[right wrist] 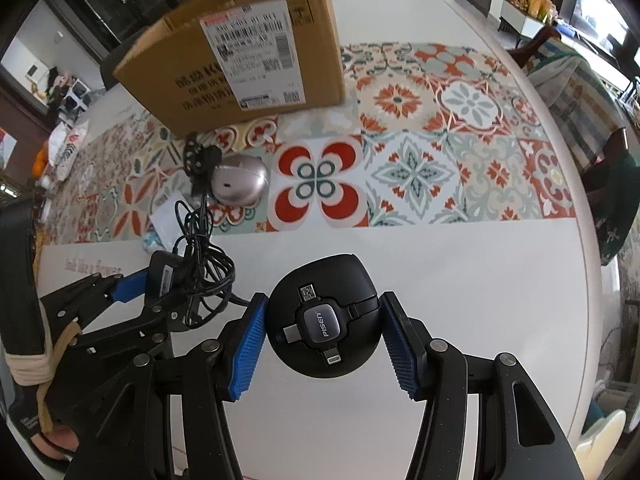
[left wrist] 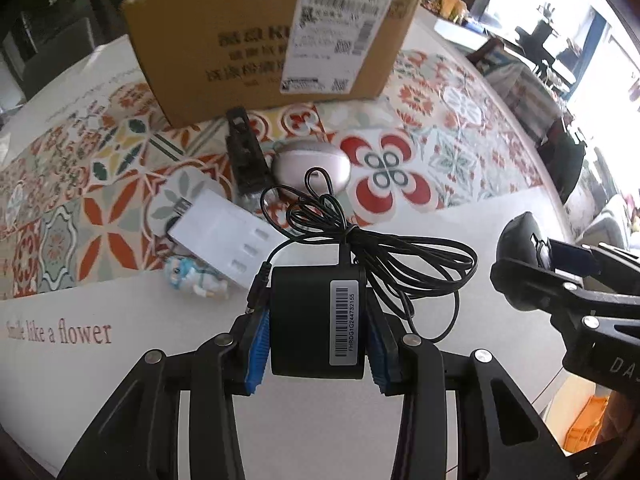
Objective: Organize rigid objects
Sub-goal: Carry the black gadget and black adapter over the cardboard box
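You are holding the black power adapter (left wrist: 318, 322) in the left gripper (left wrist: 316, 344), blue pads pinching its two flat sides, long axis running along the fingers, its bundled cable (left wrist: 384, 252) hanging forward over the table (left wrist: 280, 420). You are also carrying the round black cable reel (right wrist: 324, 316) in the right gripper (right wrist: 325, 338), pads pressing its rim on either side. The cardboard box (left wrist: 240, 52) is standing straight ahead of both grippers, beyond the patterned mat (right wrist: 440, 140); the left is probably the nearer. Between them are lying a silver oval case (left wrist: 311, 165), a white charger (left wrist: 224, 236), a black clip (left wrist: 244, 152) and a small figurine (left wrist: 196, 278).
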The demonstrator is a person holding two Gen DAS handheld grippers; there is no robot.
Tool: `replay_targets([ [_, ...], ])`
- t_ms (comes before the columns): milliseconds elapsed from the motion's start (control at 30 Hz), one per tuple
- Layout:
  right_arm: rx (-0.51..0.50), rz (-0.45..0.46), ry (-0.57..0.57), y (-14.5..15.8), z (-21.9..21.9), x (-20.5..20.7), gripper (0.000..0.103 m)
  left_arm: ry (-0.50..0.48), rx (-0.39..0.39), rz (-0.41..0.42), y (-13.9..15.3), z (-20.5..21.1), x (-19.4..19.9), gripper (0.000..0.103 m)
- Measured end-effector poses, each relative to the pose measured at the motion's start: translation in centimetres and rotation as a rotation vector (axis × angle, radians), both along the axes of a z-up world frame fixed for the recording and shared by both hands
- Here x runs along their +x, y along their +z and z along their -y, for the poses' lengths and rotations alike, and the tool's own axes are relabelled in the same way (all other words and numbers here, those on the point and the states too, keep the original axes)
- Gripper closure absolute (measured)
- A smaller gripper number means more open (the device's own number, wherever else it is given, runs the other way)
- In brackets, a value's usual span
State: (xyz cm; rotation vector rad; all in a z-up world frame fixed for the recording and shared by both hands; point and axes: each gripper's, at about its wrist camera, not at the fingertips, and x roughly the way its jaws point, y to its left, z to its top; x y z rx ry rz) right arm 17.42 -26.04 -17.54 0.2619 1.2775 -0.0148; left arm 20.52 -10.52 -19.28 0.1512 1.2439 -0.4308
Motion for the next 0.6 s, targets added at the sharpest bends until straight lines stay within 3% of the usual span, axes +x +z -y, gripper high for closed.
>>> replay_targets([
  [600,-0.006,0.199,0.062,7.0,-1.1,1.1,0.047,0.082,-0.051,0.204,8.6,-0.8,1.3,0.062],
])
